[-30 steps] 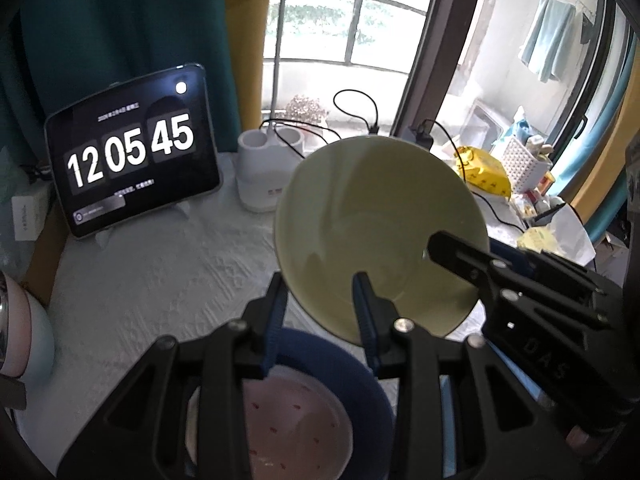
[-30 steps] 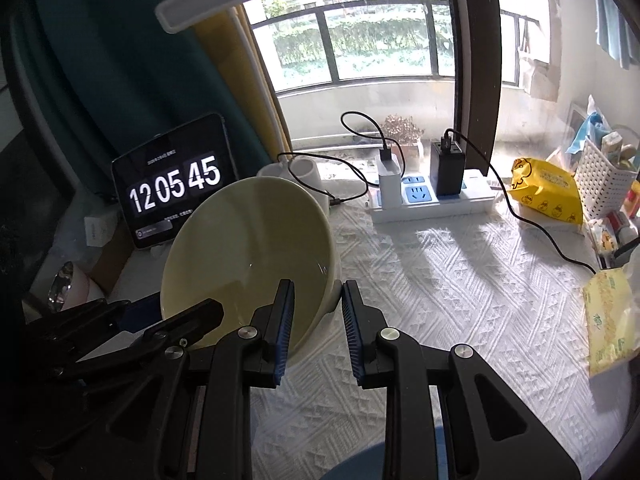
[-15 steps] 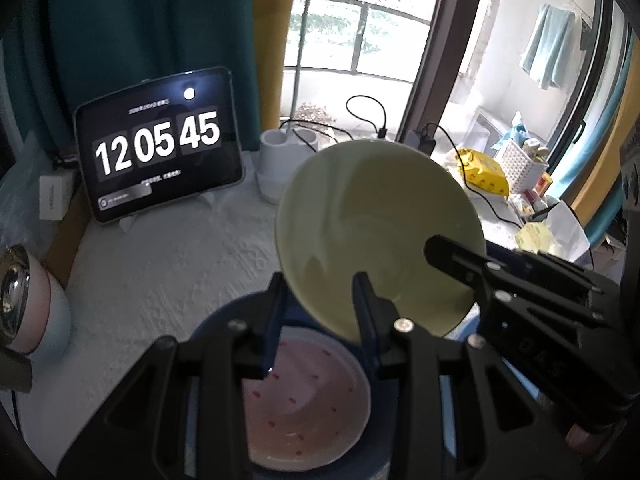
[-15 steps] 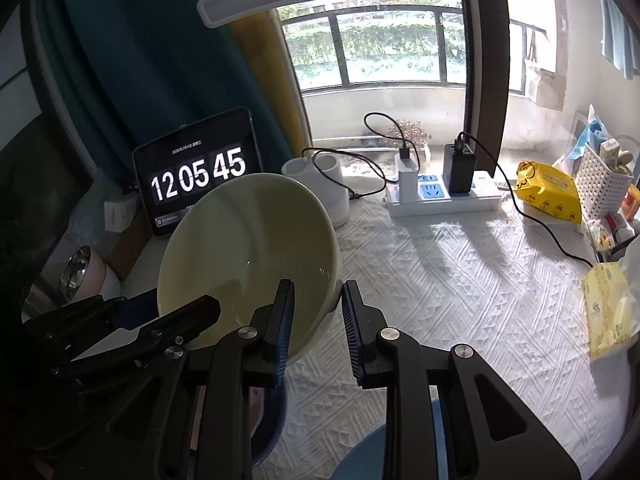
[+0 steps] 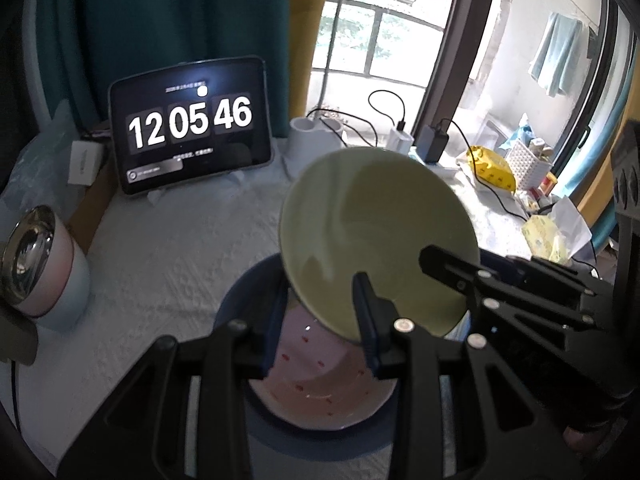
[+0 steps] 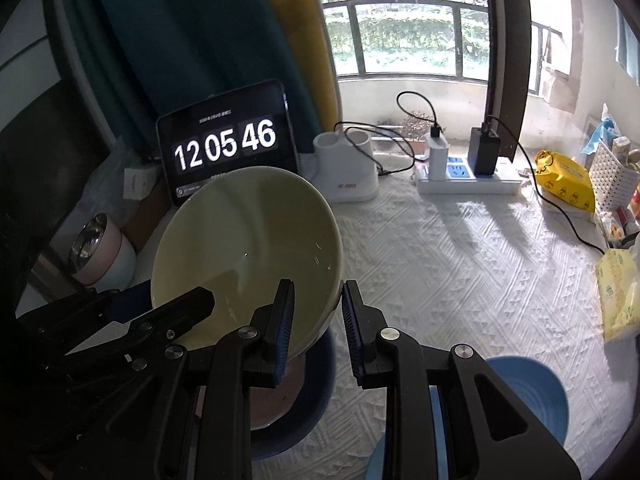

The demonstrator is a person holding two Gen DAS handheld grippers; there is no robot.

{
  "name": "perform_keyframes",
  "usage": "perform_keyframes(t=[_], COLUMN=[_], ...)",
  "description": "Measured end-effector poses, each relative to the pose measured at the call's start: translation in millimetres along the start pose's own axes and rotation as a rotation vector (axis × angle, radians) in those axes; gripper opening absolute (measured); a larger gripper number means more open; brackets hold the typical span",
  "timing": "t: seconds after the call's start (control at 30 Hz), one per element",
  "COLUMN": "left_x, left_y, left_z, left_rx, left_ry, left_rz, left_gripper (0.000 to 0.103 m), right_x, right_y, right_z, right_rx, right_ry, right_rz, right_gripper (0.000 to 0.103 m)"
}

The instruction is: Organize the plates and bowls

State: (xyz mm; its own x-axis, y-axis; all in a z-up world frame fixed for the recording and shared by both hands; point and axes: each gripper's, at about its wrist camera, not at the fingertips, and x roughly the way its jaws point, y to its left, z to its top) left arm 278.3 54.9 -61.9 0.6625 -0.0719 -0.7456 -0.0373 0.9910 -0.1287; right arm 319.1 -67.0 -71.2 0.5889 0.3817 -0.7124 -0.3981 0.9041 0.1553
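- Far left of both grippers: steel-lined pink bowl [image 5: 38, 264], resting on the white textured tablecloth [image 6: 460, 264]; untouched.
- Ahead-left: tablet clock [image 5: 188, 124] standing upright, well clear of the work.
- Left gripper [image 5: 320, 320]: fingers closed on the near rim of the pale yellow-green bowl [image 5: 376, 236], one finger inside, one outside. Bowl is tilted, mouth facing back toward the camera, held off the table.
- Directly beneath the held bowl: pink dotted bowl [image 5: 320, 380], nested in a dark blue bowl [image 5: 248, 300].
- Right gripper [image 6: 316, 320]: fingers straddle the bowl's right-hand rim; a gap shows beside the outer pad, so whether it actually clamps, I cannot tell.
- Right of the right gripper, near its base: light blue bowl [image 6: 528, 392], separate on the cloth.
- Step judged: stacking the yellow-green bowl onto the pink one.
- Next move calls for levelling the bowl, centring it over the pink bowl, lowering gently before release; a tilted drop risks chipping.
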Motion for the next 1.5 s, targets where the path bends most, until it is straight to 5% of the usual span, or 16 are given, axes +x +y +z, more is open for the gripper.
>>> perform_keyframes(t=[0.73,1.5], left_x=[0,5], left_y=[29,24], left_z=[-46,-57], left_rx=[-0.038,0.013], left_ry=[0.039,0.041], left_rz=[0.02,0.038], left_gripper=[0.034,0.036], right_x=[22,34], right_y=[36,33], right_z=[-40,-54], right_rx=[-0.026,-0.015], right_ry=[0.082,0.124], right_rz=[0.0,-0.026], right_gripper=[0.026,0.027])
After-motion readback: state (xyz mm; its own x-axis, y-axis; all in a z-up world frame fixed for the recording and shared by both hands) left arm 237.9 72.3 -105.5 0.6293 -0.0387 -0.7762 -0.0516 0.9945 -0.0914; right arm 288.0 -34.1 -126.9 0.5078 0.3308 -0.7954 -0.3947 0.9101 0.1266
